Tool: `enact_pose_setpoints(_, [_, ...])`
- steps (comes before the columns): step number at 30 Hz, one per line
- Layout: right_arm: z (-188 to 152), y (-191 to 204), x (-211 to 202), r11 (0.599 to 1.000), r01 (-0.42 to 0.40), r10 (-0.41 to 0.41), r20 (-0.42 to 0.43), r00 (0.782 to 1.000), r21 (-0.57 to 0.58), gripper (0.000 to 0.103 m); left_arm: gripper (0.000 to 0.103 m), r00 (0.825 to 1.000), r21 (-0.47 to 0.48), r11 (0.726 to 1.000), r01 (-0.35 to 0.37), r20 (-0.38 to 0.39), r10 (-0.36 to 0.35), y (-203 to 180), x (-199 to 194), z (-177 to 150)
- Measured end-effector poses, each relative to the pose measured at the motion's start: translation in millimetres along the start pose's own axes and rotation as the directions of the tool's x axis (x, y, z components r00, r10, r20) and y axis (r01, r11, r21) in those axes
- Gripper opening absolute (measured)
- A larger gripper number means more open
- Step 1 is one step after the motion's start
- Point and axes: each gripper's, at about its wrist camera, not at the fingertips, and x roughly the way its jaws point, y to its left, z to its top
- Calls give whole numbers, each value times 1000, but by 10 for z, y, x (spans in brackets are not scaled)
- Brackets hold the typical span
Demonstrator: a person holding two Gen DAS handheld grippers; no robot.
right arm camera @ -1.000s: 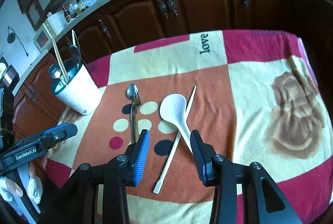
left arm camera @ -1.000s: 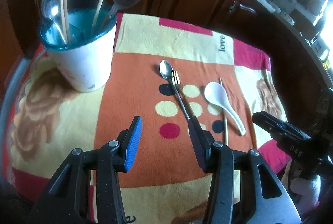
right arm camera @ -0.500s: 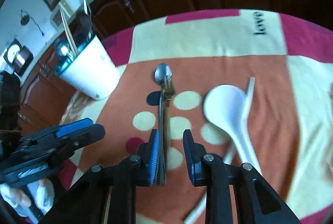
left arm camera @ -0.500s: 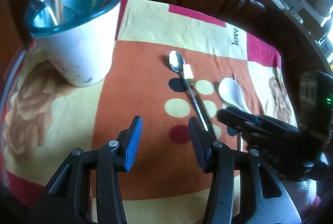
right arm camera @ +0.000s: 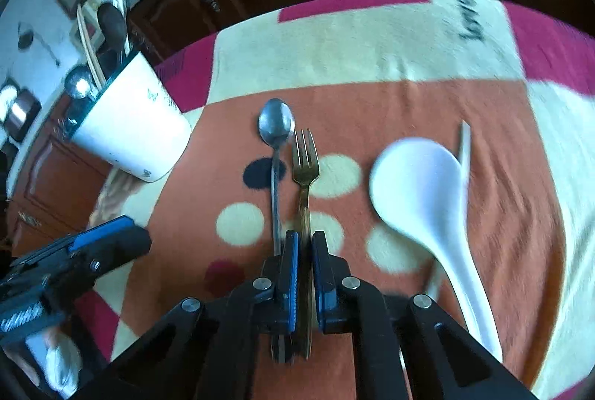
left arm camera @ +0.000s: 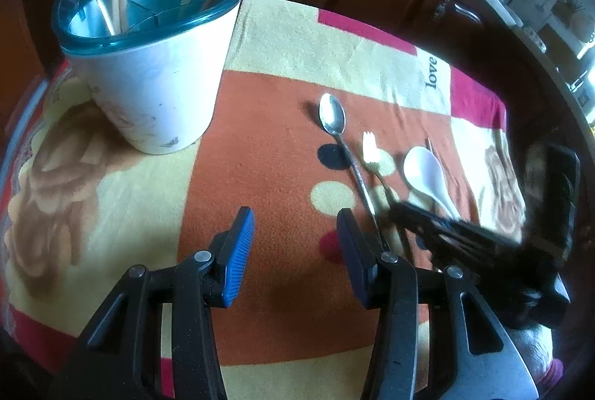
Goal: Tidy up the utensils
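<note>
The word "love" (left arm camera: 431, 72) is printed in dark letters on a cream panel of a patchwork blanket (left arm camera: 260, 147) in orange, cream and crimson, with pale and dark dots.

Four utensils lie on the orange panel. A gold-coloured fork (right arm camera: 305, 162) lies with its tines pointing away from the camera. A silver metal spoon (right arm camera: 276, 124) lies just to its left, nearly parallel. To the right sits a white plastic ladle-shaped spoon (right arm camera: 420, 184), with a pale chopstick (right arm camera: 465, 139) partly beneath it.

The right hand-held gripper (right arm camera: 304, 243) has just been closing and now has its blue pads clamped together on the fork's handle, which runs between the jaws; the tines stick out ahead of it.

The left hand-held gripper (left arm camera: 293, 243) has its fingers wide apart with nothing between them, above bare blanket to the left of the fork and silver spoon.

A white utensil holder with a teal rim (left arm camera: 156, 65) stands upright at the blanket's far left, well apart from both grippers. It holds a shiny spoon, a dark spoon and pale chopsticks.
</note>
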Motion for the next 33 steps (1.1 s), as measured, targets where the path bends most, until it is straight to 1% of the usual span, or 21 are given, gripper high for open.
enact_pose_setpoints(2, [-122, -73, -155, 998, -47, 46, 17, 999, 47, 7, 46, 1000, 4, 1000, 2, 2, -2, -9, -2, -3])
enact_pose_setpoints(6, [-331, -42, -333, 994, -93, 92, 18, 996, 61, 7, 46, 1000, 7, 1000, 2, -1, -2, -55, 22, -11])
enact_pose_setpoints(8, [-417, -5, -365, 989, -128, 128, 8, 992, 80, 7, 46, 1000, 9, 1000, 3, -2, -3, -73, 24, -20])
enact_pose_setpoints(9, [-465, 43, -349, 986, -143, 144, -4, 990, 84, 7, 46, 1000, 10, 1000, 3, -3, -3, -78, 19, -26])
enact_pose_setpoints(13, [-637, 245, -201, 984, -162, 166, -53, 985, 76, 7, 46, 1000, 18, 1000, -3, -5, 3, -59, -10, -54])
enact_pose_setpoints(15, [-698, 331, -92, 979, -187, 195, -89, 977, 84, 7, 46, 1000, 14, 1000, -4, -11, 5, -22, -21, -71])
enact_pose_setpoints(18, [-697, 362, -78, 967, -238, 246, -87, 965, 92, 7, 46, 1000, 13, 1000, -2, -23, 2, 9, -25, -103])
enact_pose_setpoints(19, [-683, 352, -92, 965, -244, 252, -87, 964, 94, 10, 46, 999, 15, 1000, 4, -33, -4, 17, -25, -124])
enact_pose_setpoints(21, [-639, 273, -193, 971, -222, 229, -66, 971, 91, 15, 46, 998, 22, 1000, 21, -55, -20, 8, -18, -174])
enact_pose_setpoints(24, [-556, 65, -370, 984, -153, 156, -22, 988, 90, 16, 46, 996, 60, 998, 33, -87, -28, -88, 14, -280])
enact_pose_setpoints(26, [-464, -124, -473, 988, -101, 101, 7, 995, 116, 16, 46, 994, 75, 996, 42, -102, -35, -153, 50, -320])
enact_pose_setpoints(30, [-348, -444, -670, 985, -50, 41, 59, 997, 163, 16, 46, 992, 100, 994, 32, -128, -19, -264, 151, -348])
enact_pose_setpoints(33, [-235, -559, -736, 990, -6, -3, 69, 998, 141, 17, 46, 988, 119, 993, 16, -152, 2, -329, 244, -354])
